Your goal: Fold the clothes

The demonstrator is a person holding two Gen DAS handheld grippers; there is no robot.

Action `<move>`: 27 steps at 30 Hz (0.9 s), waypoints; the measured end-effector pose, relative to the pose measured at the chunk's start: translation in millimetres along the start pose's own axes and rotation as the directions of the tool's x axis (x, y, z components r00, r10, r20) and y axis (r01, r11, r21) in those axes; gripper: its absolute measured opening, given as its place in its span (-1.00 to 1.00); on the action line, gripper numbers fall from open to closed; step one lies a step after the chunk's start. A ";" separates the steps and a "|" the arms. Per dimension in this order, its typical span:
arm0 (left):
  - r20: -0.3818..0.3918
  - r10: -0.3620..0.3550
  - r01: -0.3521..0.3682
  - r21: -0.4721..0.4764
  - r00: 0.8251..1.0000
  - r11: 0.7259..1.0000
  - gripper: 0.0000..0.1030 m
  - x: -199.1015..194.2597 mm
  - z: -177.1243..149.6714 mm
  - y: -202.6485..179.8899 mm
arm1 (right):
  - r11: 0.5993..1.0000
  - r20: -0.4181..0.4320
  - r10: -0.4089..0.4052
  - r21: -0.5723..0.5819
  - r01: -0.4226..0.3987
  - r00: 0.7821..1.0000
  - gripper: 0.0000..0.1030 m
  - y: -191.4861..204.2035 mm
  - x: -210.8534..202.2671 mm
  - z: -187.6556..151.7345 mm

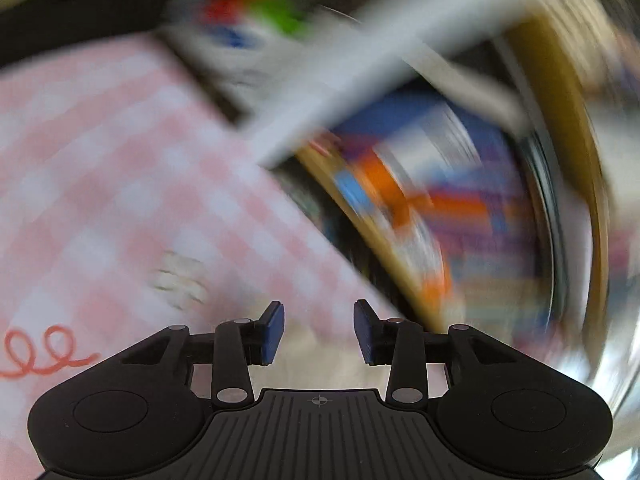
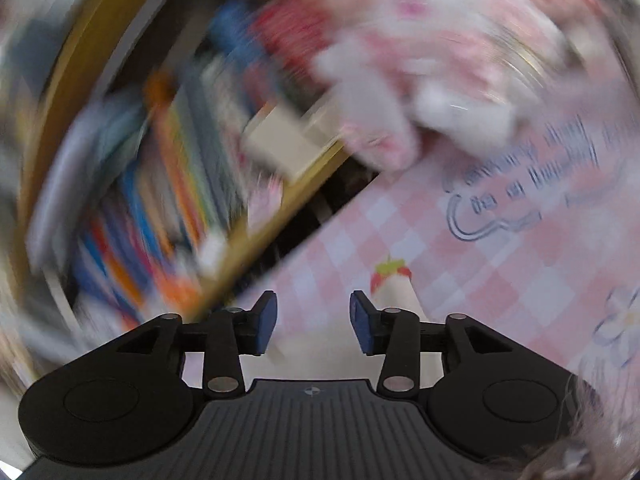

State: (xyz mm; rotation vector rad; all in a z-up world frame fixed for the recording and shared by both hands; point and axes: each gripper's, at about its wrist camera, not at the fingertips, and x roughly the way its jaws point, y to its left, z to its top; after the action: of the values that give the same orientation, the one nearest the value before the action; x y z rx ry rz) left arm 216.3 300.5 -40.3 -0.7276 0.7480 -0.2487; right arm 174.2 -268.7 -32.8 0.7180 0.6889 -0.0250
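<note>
The left gripper has its jaws partway apart, blue pads showing, and nothing is pinched between them. Right under and beyond the tips there's a pale cream bit of cloth, too blurry to say what garment it is. It lies on a pink-and-white checked cover that fills the left side of the view, with an orange squiggle near the left edge. Off to the right, past the cover's edge, is a smeared row of colourful books.

Same story with the right gripper: jaws partly apart, holding nothing, pale cloth just beyond the tips, resting on the checked cover. Far right sits a heap of pink and white fabric, and the bookshelf is on the left.
</note>
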 end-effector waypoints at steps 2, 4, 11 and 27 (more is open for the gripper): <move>-0.067 0.013 0.000 0.197 0.998 0.980 -0.28 11.8 -14.0 -32.8 | 0.974 -0.025 -0.070 -0.217 0.062 0.997 -0.17 28.2 7.1 -17.1; -0.135 0.016 0.033 0.350 0.991 0.936 -0.28 27.9 -36.2 -61.4 | 0.934 -0.056 -0.097 -0.349 0.072 0.994 -0.16 42.5 12.2 -38.1; -0.215 0.020 0.056 0.343 0.976 0.938 -0.22 68.3 -60.0 -64.8 | 0.906 -0.141 -0.165 -0.414 0.093 0.976 -0.11 48.8 37.5 -73.3; -0.034 0.156 -0.135 0.350 0.987 0.927 0.47 -50.5 -122.5 -68.8 | 0.909 -0.091 -0.343 -0.283 0.306 0.935 0.09 13.6 -98.1 -102.3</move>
State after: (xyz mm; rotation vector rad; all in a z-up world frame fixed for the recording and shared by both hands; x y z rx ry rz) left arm 97.9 210.2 -28.7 -0.3286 0.7873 -0.2599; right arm 42.4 -215.9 -22.6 0.3429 0.9216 -0.1882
